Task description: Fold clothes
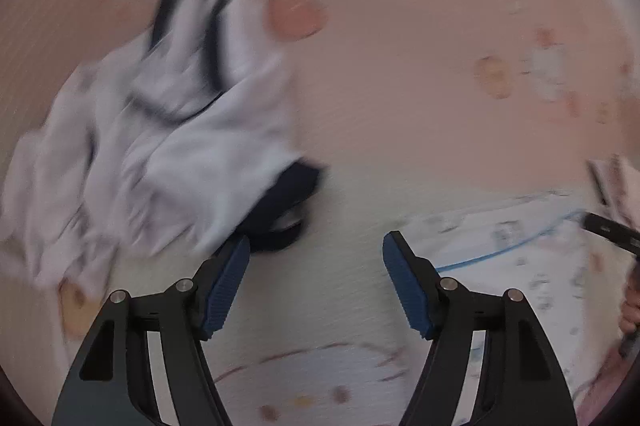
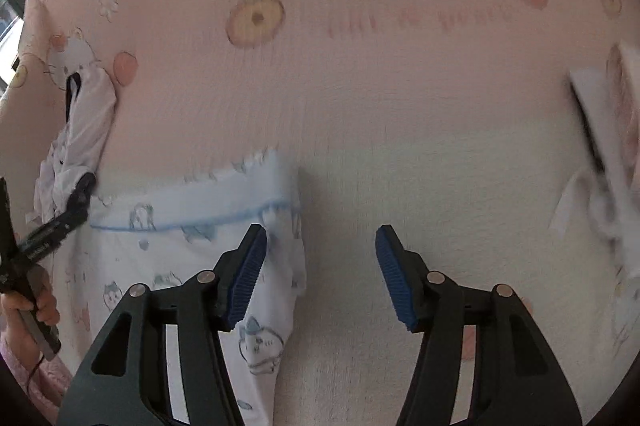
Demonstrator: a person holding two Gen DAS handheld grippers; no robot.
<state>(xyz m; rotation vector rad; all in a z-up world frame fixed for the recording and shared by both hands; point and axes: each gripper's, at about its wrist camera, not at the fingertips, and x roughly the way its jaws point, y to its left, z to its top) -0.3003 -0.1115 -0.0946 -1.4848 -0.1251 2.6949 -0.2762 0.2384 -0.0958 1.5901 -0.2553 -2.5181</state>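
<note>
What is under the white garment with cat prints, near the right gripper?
The white garment with cat prints lies flat on the pink cartoon-print sheet, which shows all around it. Whether anything else lies beneath cannot be seen; the cloth covers it. The right gripper is open beside its edge.

Motion blur smears the white garment [image 1: 168, 130]; the folded printed cloth [image 2: 192, 226] runs under the jaws.

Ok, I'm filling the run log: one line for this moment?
left claw: open, empty | right claw: open, empty | white garment: crumpled | printed garment: flat on pink sheet
</note>
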